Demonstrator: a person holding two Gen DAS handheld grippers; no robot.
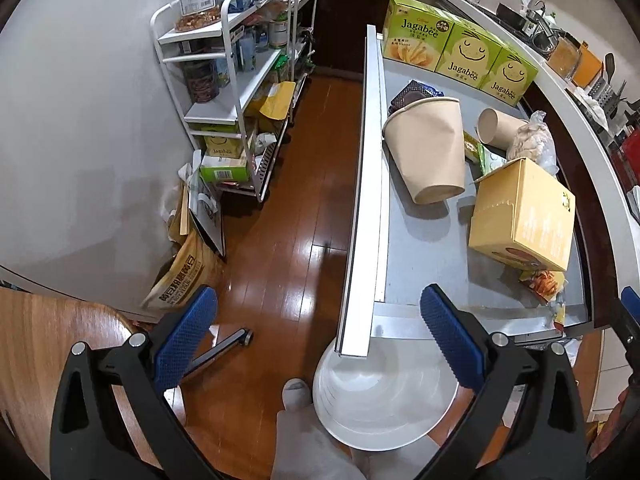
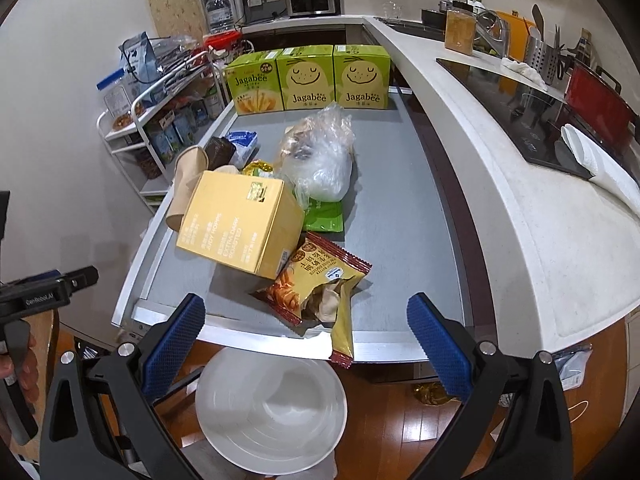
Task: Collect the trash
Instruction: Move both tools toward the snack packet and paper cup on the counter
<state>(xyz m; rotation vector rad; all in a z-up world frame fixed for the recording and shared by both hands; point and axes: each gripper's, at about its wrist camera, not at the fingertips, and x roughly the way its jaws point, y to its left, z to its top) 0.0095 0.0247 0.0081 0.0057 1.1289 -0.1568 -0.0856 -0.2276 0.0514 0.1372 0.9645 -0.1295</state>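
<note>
We had both grippers, left (image 1: pixel 318 336) and right (image 2: pixel 306 338), hovering off the near edge of the table (image 2: pixel 400 216), jaws spread wide, holding nothing. Trash sat on the table: snack bag (image 2: pixel 320 284) overhanging the near edge, yellow box (image 2: pixel 240 228) touching it, plastic bag (image 2: pixel 324 152) behind, paper cups (image 1: pixel 430 148) lying at the left. White bin (image 2: pixel 272 412) stood below the edge.
</note>
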